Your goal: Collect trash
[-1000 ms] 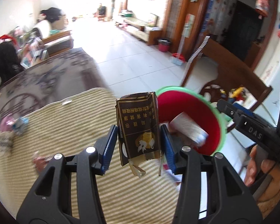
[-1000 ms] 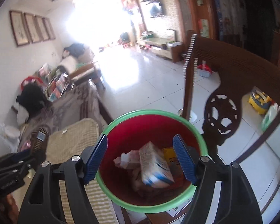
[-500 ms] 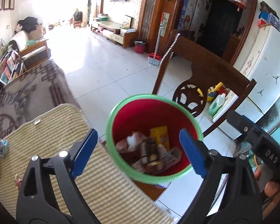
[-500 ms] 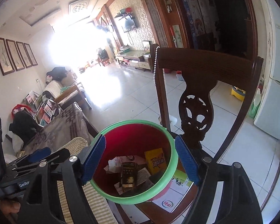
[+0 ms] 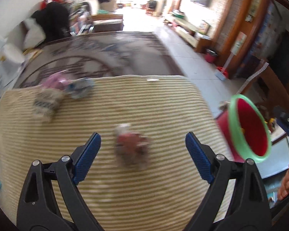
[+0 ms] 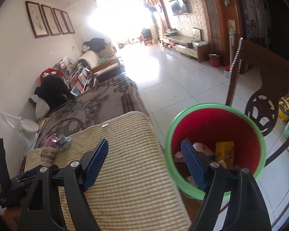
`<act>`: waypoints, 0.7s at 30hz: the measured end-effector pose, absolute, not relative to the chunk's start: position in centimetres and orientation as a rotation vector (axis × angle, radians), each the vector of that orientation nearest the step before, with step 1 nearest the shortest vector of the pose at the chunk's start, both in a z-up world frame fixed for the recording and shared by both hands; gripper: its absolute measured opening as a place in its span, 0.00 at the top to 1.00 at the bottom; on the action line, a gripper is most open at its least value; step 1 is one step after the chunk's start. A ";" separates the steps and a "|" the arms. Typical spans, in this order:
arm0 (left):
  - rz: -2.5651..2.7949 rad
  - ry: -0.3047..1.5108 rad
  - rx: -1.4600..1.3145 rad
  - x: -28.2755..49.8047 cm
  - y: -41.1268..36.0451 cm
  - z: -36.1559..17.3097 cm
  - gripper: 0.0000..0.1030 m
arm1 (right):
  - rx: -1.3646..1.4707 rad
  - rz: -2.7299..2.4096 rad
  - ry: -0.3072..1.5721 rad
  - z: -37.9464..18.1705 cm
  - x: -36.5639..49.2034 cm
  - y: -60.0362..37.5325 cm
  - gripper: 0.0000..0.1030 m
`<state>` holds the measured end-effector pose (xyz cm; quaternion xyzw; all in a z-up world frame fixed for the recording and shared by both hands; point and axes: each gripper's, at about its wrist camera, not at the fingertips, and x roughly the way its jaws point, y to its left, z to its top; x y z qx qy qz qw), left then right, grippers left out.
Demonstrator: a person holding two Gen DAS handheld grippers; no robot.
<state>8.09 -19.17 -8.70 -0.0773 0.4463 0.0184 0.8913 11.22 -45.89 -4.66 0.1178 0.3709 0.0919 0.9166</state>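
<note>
Between the spread blue pads of the left gripper, just ahead of their tips, lay a crumpled reddish wrapper on the striped mat. Those jaws had just been opening and now stood wide, gripping nothing; the wrapper sat on the mat beneath the gap, nearer the left pad than the right, and motion blur hid whether either pad touched it. Off to the right of that gripper, past the mat's edge, stood the red bin with a green rim, well apart from the wrapper.

Farther up the mat, near its far left corner, lay three more scraps close together: a pale printed packet, a pink wrapper and a bluish wrapper, all smeared by blur.

From the right wrist view, the right gripper also stood parted and empty, its left pad over the mat and its right pad over the bin's mouth. Inside the bin lay a yellow box among pale crumpled pieces. Beyond the mat stretched a dark patterned blanket, then a white tiled floor and, to the right behind the bin, a carved wooden chair.
</note>
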 end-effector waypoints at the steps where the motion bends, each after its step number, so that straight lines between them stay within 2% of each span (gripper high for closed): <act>1: 0.073 0.931 -0.169 7.7 -17.0 -9.0 0.16 | 0.233 0.209 0.775 -4.9 11.3 -44.3 0.27; 6: 0.210 0.941 -0.224 6.7 -6.8 -9.8 0.16 | 0.192 0.279 0.835 -5.9 11.6 -36.9 0.27; 10: 0.235 0.964 -0.254 7.4 -1.6 -10.8 0.16 | 0.202 0.301 0.881 -6.9 11.4 -32.4 0.27; 17: 0.163 1.019 -0.253 12.0 2.1 -13.6 0.17 | 0.194 0.262 0.923 -8.0 9.6 -28.0 0.27; 20: 0.113 1.073 -0.242 14.3 2.0 -15.4 0.21 | 0.187 0.225 0.938 -8.2 9.0 -27.7 0.27; 21: 0.089 1.107 -0.243 15.1 1.8 -16.3 0.27 | 0.190 0.208 0.939 -8.1 8.8 -27.7 0.27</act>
